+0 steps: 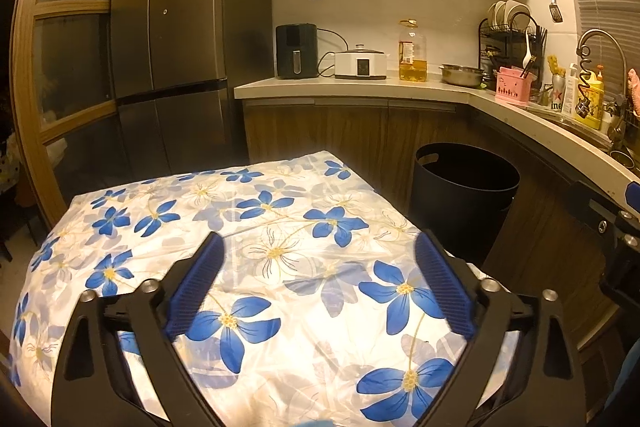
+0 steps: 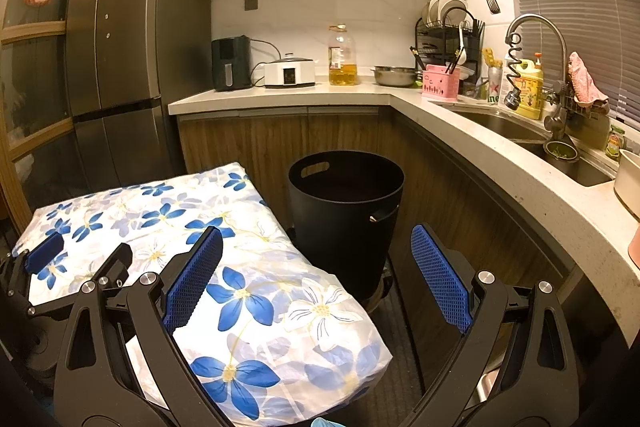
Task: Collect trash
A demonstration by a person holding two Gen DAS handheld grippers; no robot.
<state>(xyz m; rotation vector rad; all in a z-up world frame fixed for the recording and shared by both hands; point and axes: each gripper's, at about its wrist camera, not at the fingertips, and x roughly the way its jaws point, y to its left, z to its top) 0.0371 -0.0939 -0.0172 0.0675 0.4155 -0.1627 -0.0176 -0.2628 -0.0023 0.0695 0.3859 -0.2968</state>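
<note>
A: Closest to your left hand, your left gripper point(image 1: 318, 279) hangs with both ribbed blue pads point(image 1: 198, 283) spread wide, nothing between them, over the white cloth with blue flowers point(image 1: 280, 219) that covers the table.

B: And your right one?

A: Your right gripper point(image 2: 318, 275) is spread wide too, holding nothing. Its left pad sits over the near corner of that flowered cloth point(image 2: 256, 291), its right pad over the dark floor gap beside the wooden cabinet fronts point(image 2: 452, 187).

B: Where's the task thing?

A: Just past the cloth's right edge: your round black plastic bin with cut-out handles point(image 2: 346, 211) stands upright on the floor, between table and cabinets. Can't tell what's inside, it's dark. In the left view that bin point(image 1: 460, 199) is off to the right.

B: Farther back?

A: Pale L-shaped countertop point(image 2: 288, 91) with a black air fryer point(image 2: 231, 63), white cooker point(image 2: 289, 71), yellow oil bottle point(image 2: 342, 57), steel bowl point(image 2: 394, 75), pink holder point(image 2: 439, 83). Steel sink point(image 2: 516, 133) sits right, tall dark grey fridge point(image 2: 120, 67) left.
</note>
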